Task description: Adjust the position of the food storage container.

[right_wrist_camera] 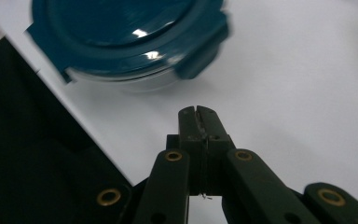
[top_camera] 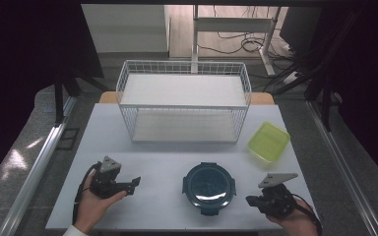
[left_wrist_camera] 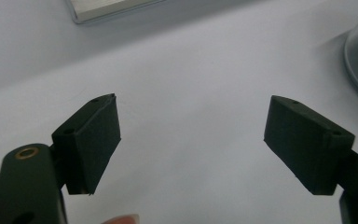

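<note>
A lab-style recording room: a white table (top_camera: 177, 162) is sitting between metal floor rails (top_camera: 34, 167), dark curtains are hanging on both sides, and cables (top_camera: 246, 44) are trailing beneath a desk frame (top_camera: 231, 29) behind.

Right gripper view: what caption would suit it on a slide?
Right gripper, jaws shut and empty, points at a round teal-lidded container on the white table.

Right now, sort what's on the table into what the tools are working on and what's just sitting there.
In the job:
- round container with the dark teal clip lid, between both tools
- left tool, jaws open, empty
- right tool, jaws shut, empty, pointing at the container

Lying about:
- white wire rack, at the back
- lime-green square tub, far right, apart from the rest
</note>
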Motion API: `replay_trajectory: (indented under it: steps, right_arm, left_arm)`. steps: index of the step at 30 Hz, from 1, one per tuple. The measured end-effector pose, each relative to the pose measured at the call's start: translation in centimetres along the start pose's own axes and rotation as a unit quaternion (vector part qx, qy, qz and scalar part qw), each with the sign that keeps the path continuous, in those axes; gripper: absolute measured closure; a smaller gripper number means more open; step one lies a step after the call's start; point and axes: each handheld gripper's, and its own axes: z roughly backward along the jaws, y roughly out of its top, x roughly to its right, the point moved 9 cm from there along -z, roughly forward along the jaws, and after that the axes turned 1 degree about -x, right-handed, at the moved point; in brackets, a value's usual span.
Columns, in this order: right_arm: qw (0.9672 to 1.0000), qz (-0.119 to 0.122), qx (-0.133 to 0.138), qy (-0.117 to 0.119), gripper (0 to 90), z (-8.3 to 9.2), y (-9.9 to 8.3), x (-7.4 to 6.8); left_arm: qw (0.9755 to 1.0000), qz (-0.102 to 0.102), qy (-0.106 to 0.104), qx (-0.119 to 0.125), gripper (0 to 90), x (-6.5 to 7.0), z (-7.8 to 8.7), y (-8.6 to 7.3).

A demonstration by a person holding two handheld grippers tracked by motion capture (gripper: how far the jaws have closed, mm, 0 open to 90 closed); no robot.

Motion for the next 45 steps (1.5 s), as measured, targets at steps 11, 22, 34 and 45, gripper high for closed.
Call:
replay_trajectory:
  steps: [11, 22, 34, 45]
  right_arm:
    - [0.9981, 0.043, -0.033, 0.028, 88.7, -1.8, 0.0, -3.1]
    - [0.9973, 0.055, -0.044, 0.023, 88.8, -3.4, 0.4, -3.8]
    - [0.9969, 0.061, -0.050, 0.007, 88.8, -4.3, 1.1, -3.5]
    - [0.9957, 0.066, -0.065, -0.003, 88.9, -4.9, 1.3, -3.1]
  left_arm:
    - [1.0000, -0.004, -0.002, -0.002, 18.3, 0.3, -0.1, 0.0]
    - [1.0000, -0.002, -0.006, -0.004, 18.3, 0.4, -0.2, -0.1]
    - [1.0000, -0.003, -0.005, -0.006, 18.3, 0.2, -0.2, -0.1]
    - [1.0000, -0.004, -0.004, -0.006, 18.3, 0.2, -0.3, -0.1]
